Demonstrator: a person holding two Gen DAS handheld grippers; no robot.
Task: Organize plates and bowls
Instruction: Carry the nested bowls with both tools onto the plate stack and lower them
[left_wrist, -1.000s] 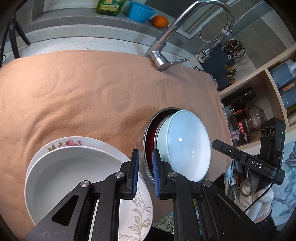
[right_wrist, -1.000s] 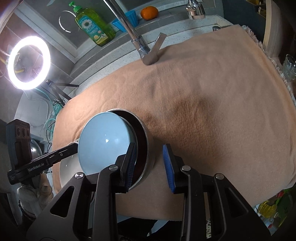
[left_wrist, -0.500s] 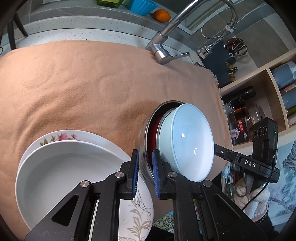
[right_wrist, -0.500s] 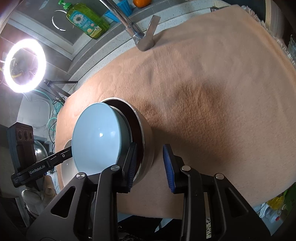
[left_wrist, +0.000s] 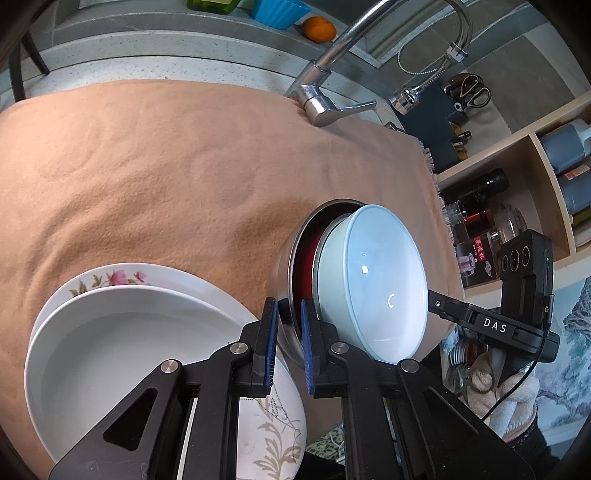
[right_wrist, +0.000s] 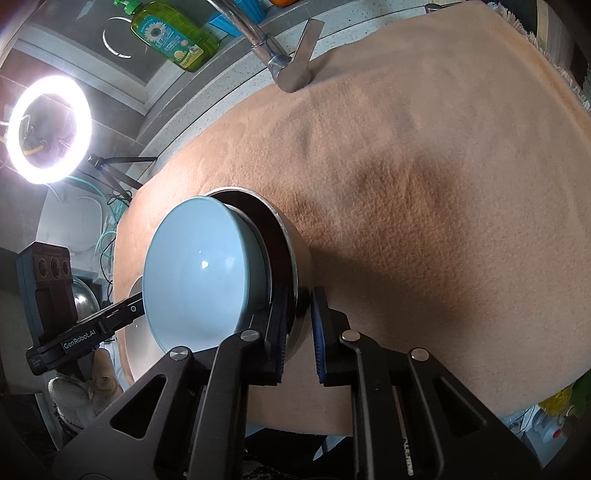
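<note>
— What can't you make out from here?

— The lower edge of the white plate (left_wrist: 122, 354) is hidden behind the left claw (left_wrist: 286, 343), and the flowered plate (left_wrist: 110, 277) under it shows only as a rim with pink blossoms. A third plate (left_wrist: 273, 435) with a grey leaf pattern peeks out below the claw; how it sits in the stack I can't tell. The red thing (left_wrist: 308, 258) inside the steel bowl is mostly covered.

— And the bowls?

— A pale blue bowl (right_wrist: 203, 273), glossy, nested tilted in a steel bowl (right_wrist: 295, 258) on the tan cloth (right_wrist: 424, 184) over the surface, just right of the plates.

— The claws?

— Both nearly closed on the steel bowl's rim from opposite sides. The right claw (right_wrist: 299, 325) has just been closing, with the rim between its blue pads (right_wrist: 319, 332); the left one pinches the near wall the same way. The faucet (left_wrist: 325, 107) stands at the cloth's far edge
</note>
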